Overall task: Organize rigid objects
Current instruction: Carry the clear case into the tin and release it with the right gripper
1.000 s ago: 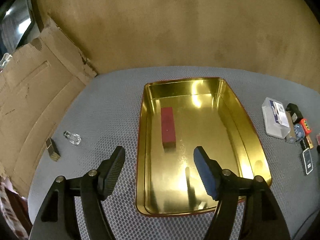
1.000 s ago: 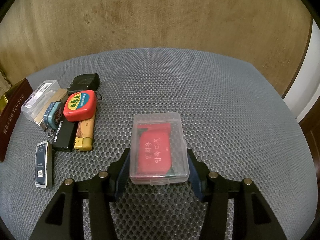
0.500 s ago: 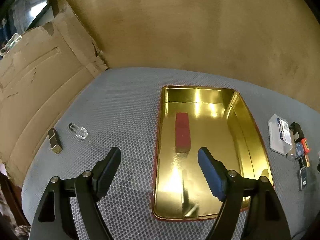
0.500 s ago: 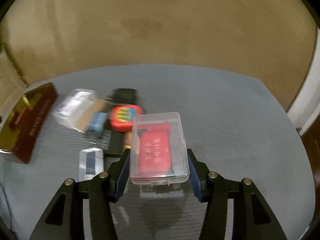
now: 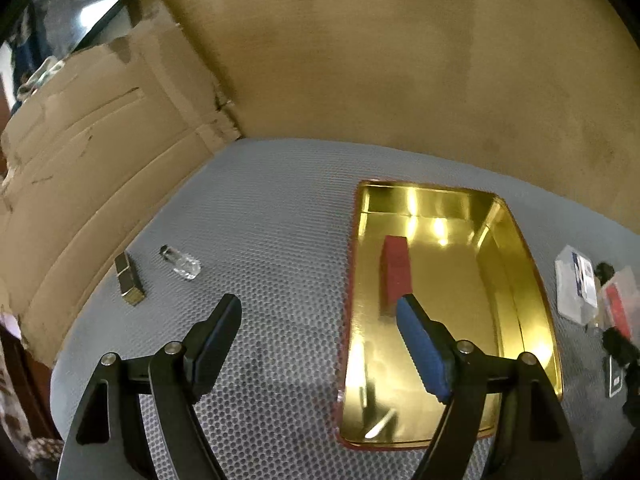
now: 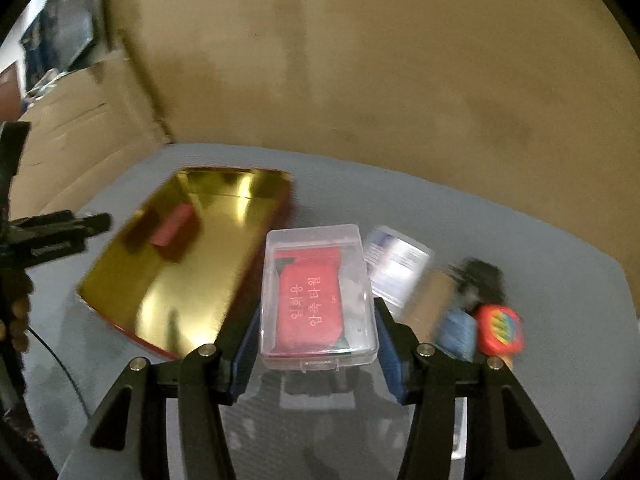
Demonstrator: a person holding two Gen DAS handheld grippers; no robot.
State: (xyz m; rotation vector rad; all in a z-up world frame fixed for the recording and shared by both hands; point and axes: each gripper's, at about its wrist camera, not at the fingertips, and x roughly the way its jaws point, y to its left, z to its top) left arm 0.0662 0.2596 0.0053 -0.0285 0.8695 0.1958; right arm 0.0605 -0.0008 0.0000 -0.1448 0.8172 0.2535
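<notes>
My right gripper (image 6: 318, 354) is clamped on a clear plastic case holding a red packet (image 6: 318, 298), carried above the grey mesh mat (image 6: 400, 208) beside the gold metal tray (image 6: 120, 304). My left gripper (image 5: 320, 322) hangs wide apart and empty. Only a red block (image 5: 396, 270) lies in the tray; a small glass bottle (image 5: 180, 262), a gold tube (image 5: 128, 284) and the right-hand pile (image 6: 472, 304) remain, so I judge this early.

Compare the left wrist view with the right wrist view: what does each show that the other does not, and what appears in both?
Only the left wrist view shows the small glass bottle and the gold-and-black tube on the grey mat. Only the right wrist view shows the red tape measure clearly. Both show the gold tray holding a red block, and the clear plastic box gripped by the right gripper.
</notes>
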